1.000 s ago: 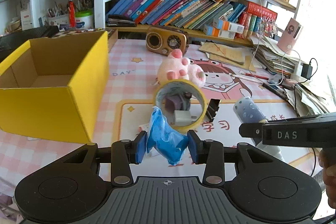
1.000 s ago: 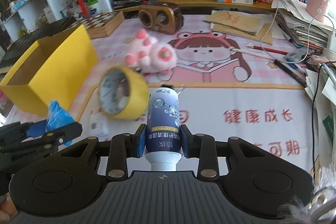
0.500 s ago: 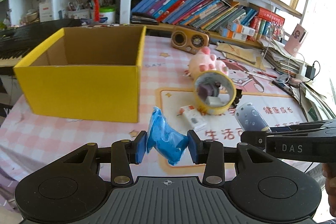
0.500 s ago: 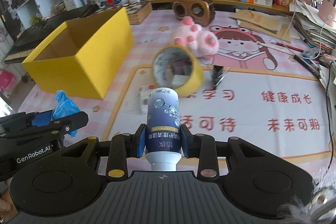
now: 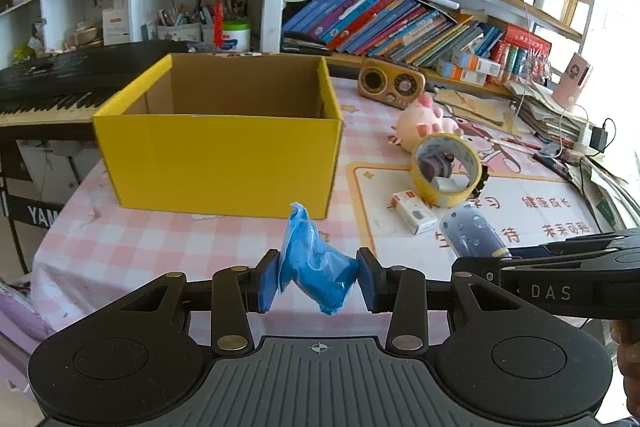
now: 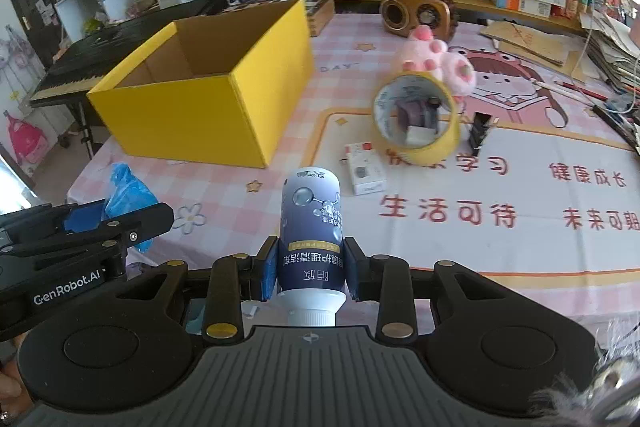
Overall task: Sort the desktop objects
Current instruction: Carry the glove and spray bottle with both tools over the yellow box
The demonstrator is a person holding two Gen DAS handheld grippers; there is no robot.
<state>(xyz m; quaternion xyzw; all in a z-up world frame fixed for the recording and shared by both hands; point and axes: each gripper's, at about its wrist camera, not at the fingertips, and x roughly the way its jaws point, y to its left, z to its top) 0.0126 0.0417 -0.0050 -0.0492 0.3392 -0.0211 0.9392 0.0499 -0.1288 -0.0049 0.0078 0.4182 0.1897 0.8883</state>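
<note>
My left gripper (image 5: 318,279) is shut on a crumpled blue plastic bag (image 5: 316,263), held in the air in front of the yellow cardboard box (image 5: 224,163), which stands open and looks empty. My right gripper (image 6: 310,273) is shut on a dark blue bottle (image 6: 311,227) with a white cap toward the camera; the bottle (image 5: 472,233) shows at the right of the left wrist view too. In the right wrist view the box (image 6: 208,115) lies ahead and left, and the left gripper with the bag (image 6: 126,191) is at the lower left.
On the pink checked cloth lie a yellow tape roll (image 5: 446,169), a small white and red carton (image 5: 412,213), a pink plush toy (image 5: 426,125), a black binder clip (image 6: 480,131) and a wooden radio (image 5: 390,83). A keyboard (image 5: 60,87) stands left of the table; bookshelves behind.
Both grippers have moved left along the table with their loads still gripped. The yellow box now sits ahead centre; the tape roll and plush toy have slid to the right of both views.
</note>
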